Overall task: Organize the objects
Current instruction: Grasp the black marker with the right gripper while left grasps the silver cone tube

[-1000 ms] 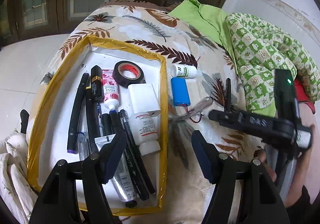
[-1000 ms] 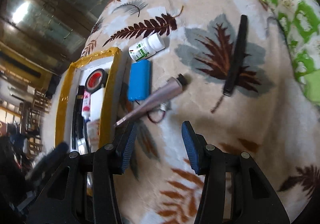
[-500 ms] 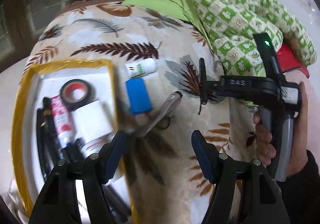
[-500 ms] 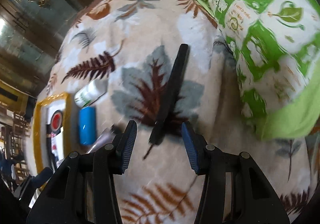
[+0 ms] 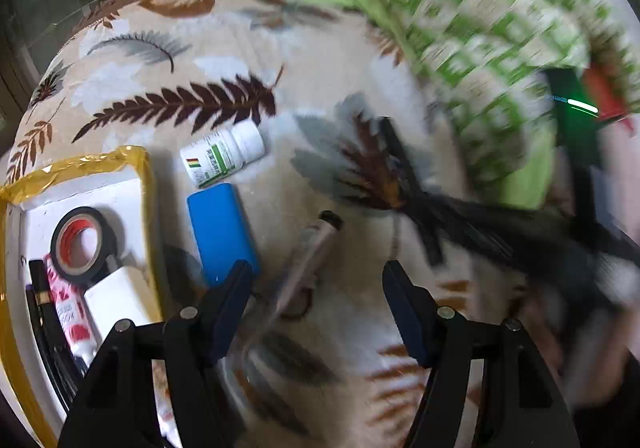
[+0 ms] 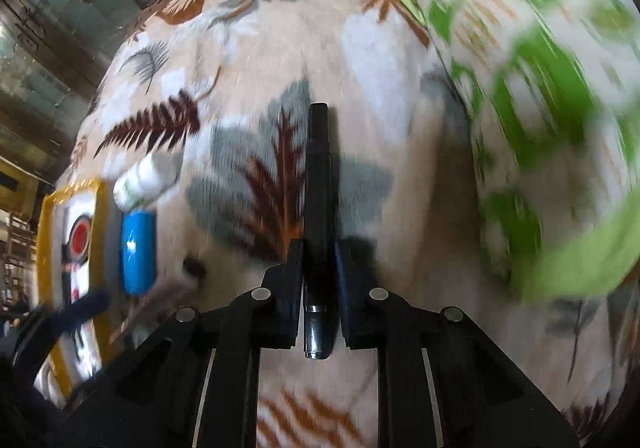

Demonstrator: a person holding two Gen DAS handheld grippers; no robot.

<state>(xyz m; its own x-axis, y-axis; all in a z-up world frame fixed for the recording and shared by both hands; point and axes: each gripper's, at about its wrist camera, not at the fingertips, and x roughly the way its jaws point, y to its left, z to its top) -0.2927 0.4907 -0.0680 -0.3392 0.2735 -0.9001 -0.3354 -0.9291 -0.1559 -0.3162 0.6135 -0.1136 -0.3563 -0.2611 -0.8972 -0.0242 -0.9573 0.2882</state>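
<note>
A black pen (image 6: 318, 168) lies on the leaf-patterned blanket (image 6: 256, 60). My right gripper (image 6: 319, 248) is closing on its near end, and both pads touch the barrel. In the left wrist view that pen (image 5: 394, 152) and the right gripper (image 5: 424, 216) are blurred at the right. My left gripper (image 5: 316, 288) is open above a taupe tube (image 5: 310, 252), not touching it. A blue block (image 5: 222, 228) lies beside the left finger. A white bottle (image 5: 222, 156) lies just beyond the block. The yellow-edged tray (image 5: 146, 184) at the left holds a black tape roll (image 5: 80, 244), tubes and pens.
A green patterned cloth (image 5: 480, 32) is heaped at the far right of the bed, with a red object (image 5: 604, 96) beside it. Dark wooden doors (image 6: 60, 8) stand beyond the bed. A person's hand (image 5: 600, 360) holds the right gripper at the lower right.
My right gripper slid over the black pen and closed on it. My left gripper swung right, away from the tray, and now hangs over the tube and blue block.
</note>
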